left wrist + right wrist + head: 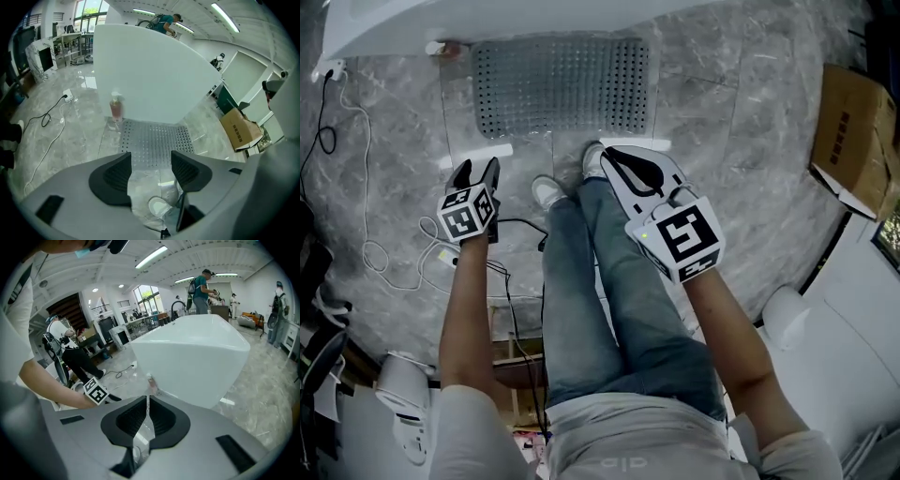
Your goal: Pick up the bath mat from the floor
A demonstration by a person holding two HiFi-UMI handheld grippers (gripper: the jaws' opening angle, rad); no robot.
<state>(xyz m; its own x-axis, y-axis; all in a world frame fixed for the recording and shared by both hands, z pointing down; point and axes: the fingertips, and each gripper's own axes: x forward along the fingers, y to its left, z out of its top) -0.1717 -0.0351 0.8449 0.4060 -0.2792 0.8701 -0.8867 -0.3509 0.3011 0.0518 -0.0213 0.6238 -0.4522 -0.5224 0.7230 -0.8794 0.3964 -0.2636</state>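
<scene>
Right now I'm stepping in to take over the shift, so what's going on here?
A person stands over a grey bath mat that lies flat on the marble floor beside a white bathtub, one gripper in each hand. The left gripper is open with nothing between its jaws; the right gripper is shut and empty. Neither touches the mat yet.

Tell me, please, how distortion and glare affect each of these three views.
Head view: evenly lit, bath mat sharp. Left gripper view: strong fisheye, dark corners, window glare on the floor. Right gripper view: same fisheye, bathtub bulging, ceiling lights blown out.
</scene>
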